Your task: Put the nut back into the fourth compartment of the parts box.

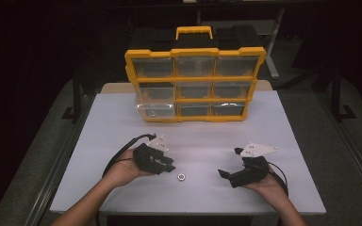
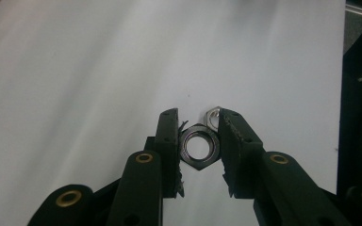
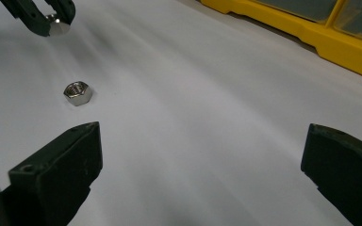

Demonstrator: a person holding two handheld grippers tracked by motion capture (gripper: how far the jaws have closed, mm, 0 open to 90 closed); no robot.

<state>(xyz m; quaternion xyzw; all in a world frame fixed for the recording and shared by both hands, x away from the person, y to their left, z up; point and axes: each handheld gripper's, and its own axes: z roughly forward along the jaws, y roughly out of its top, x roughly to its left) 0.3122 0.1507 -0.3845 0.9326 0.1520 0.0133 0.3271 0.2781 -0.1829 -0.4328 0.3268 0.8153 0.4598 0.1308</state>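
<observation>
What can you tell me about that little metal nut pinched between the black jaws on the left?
The small six-sided silver metal nut is shiny, with a round hole ringed by fine thread. The left gripper clamps it between its two black jaws, each pressing a flat side, so it stands on edge, lifted off the white table. A second matching hexagonal nut lies loose on the table just beyond it.

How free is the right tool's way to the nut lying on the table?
Probably yes. The right tool is open and the nut lies on bare table ahead; the left tool, holding a second nut, is not between them.
</observation>
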